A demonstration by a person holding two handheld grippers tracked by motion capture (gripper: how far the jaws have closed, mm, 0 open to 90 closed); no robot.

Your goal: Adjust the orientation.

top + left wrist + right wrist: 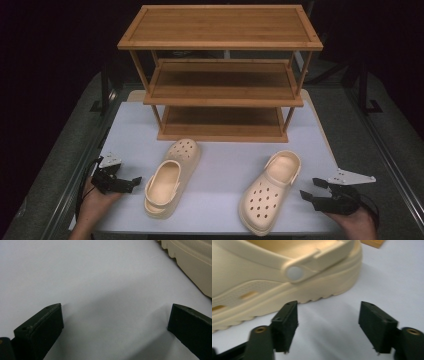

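White desk (220,165) under dark surroundings, with a wooden rack (220,75) at its far edge. I see two cream clogs: one (172,175) left of centre, toe toward the rack, the other (270,190) toward the right, toe toward the near edge. My left gripper (131,183) and right gripper (309,190) sit beside them, jaws apart, holding nothing.

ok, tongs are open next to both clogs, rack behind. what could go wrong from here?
1. The right tongs sit open beside the right clog, facing its rounded sidewall near the strap rivet; a pinch there could slip off.
2. The two clogs point opposite ways: the left clog has its toe toward the rack, the other its heel. They could end up shelved mismatched.
3. The lower shelves look shallow in height, so a tilted clog may catch a shelf edge.
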